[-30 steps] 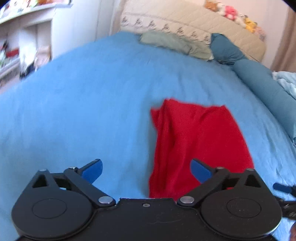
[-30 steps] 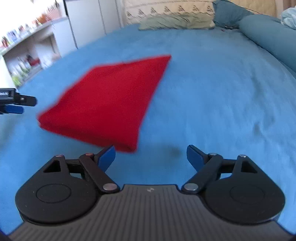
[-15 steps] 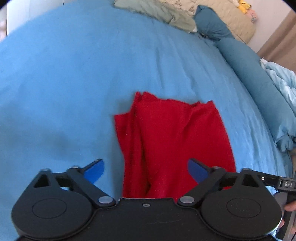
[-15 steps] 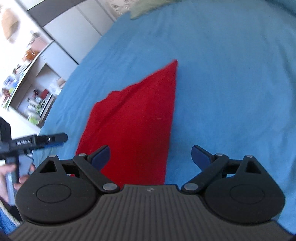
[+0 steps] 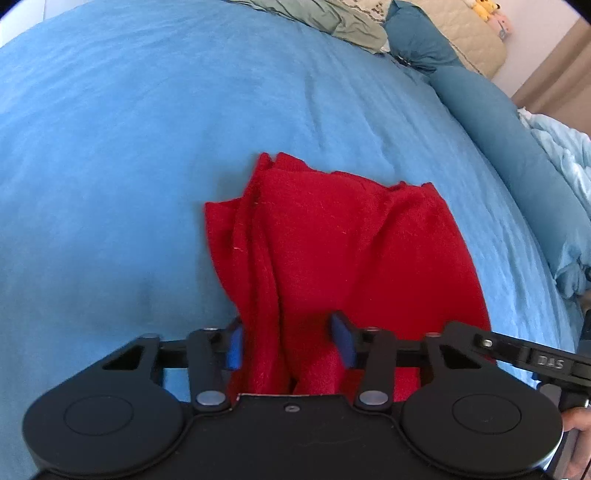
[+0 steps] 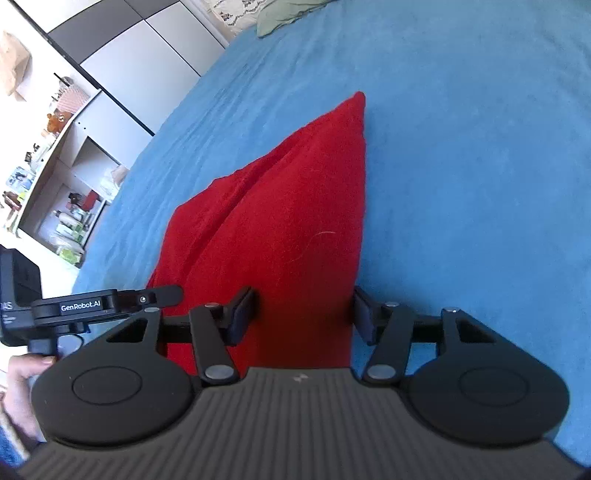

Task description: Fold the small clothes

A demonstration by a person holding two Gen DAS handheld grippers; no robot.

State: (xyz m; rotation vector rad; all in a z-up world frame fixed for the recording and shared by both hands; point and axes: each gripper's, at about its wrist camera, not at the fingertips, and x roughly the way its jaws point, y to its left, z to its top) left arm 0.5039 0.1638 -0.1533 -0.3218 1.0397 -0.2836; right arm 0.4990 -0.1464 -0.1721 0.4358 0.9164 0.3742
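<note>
Soft red knit garment [image 5: 343, 243] lying on a bright blue bedspread [image 5: 147, 129], part-folded, bunched in ridges along its left edge. Half a second earlier both claws gaped wide above the cloth; now narrowed around its near hem. Left gripper [image 5: 291, 345]: blue pads part-closed with a thick fold between, seemingly not yet pinched tight. Right gripper [image 6: 304, 314]: dark pads straddling the near right corner, gap visible at the right pad, so not clamped. Probably about to seize the hem for the next fold. Hem itself hidden behind both gripper bodies; pad contact hard to judge. Green pillow [image 5: 332, 18] cut off at the top.
</note>
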